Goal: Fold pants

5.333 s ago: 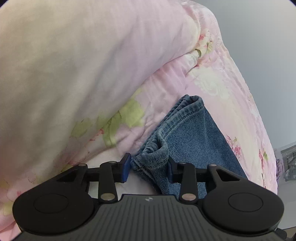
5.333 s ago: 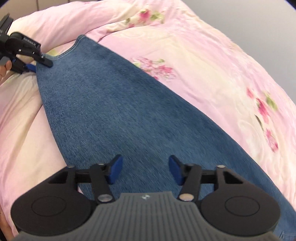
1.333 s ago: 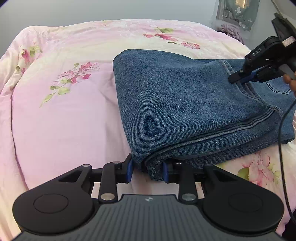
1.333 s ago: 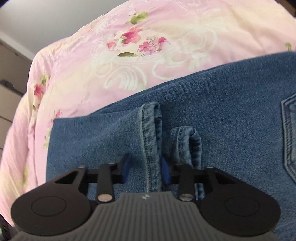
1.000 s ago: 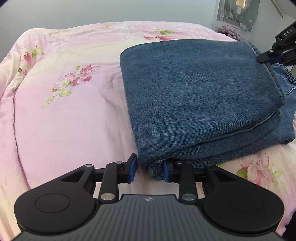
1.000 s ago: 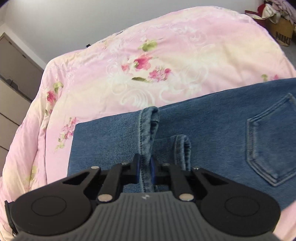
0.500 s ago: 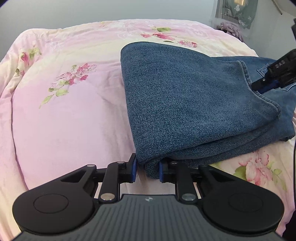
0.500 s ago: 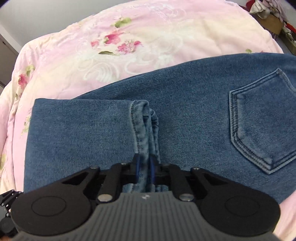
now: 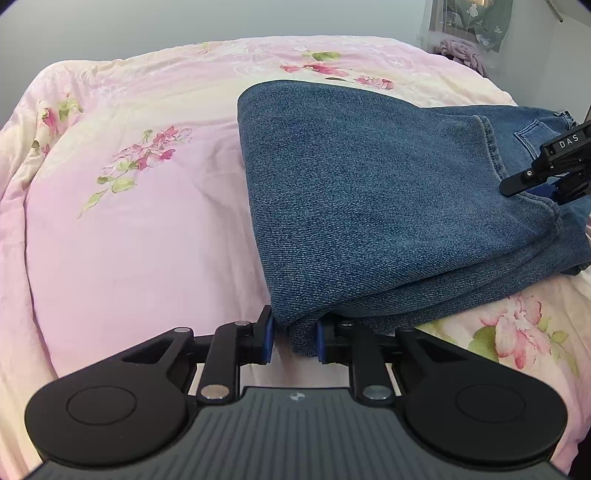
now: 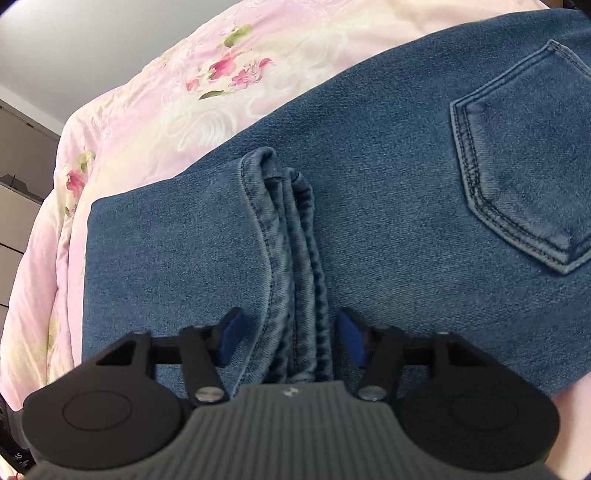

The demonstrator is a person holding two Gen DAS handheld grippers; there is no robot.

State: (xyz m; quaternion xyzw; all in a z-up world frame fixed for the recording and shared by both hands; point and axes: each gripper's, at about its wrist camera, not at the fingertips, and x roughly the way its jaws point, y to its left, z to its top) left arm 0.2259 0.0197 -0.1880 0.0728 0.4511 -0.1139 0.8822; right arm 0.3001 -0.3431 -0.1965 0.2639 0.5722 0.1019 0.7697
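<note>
The left gripper (image 9: pixel 292 338) has its blue pads closed around the near folded corner of the jeans (image 9: pixel 388 206), the denim filling the gap between them. Only the left wrist view shows this grip, and it also shows the right gripper (image 9: pixel 543 184) reaching in from the right edge onto the far end of the top layer. The right wrist view shows what the other cannot: the right gripper (image 10: pixel 288 338) stands spread apart, its pads on either side of the bunched leg hems (image 10: pixel 295 266) without pressing them, and a stitched back pocket (image 10: pixel 517 162) lies flat just beyond. The jeans (image 10: pixel 177 258) lie folded in layers on a pink flowered quilt (image 9: pixel 140 221) that covers the bed. Behind the bed is a plain grey wall (image 9: pixel 147 26), and a purple bundle of cloth (image 9: pixel 461 50) sits at the far right corner. Both grippers are low and point across the bed.
</note>
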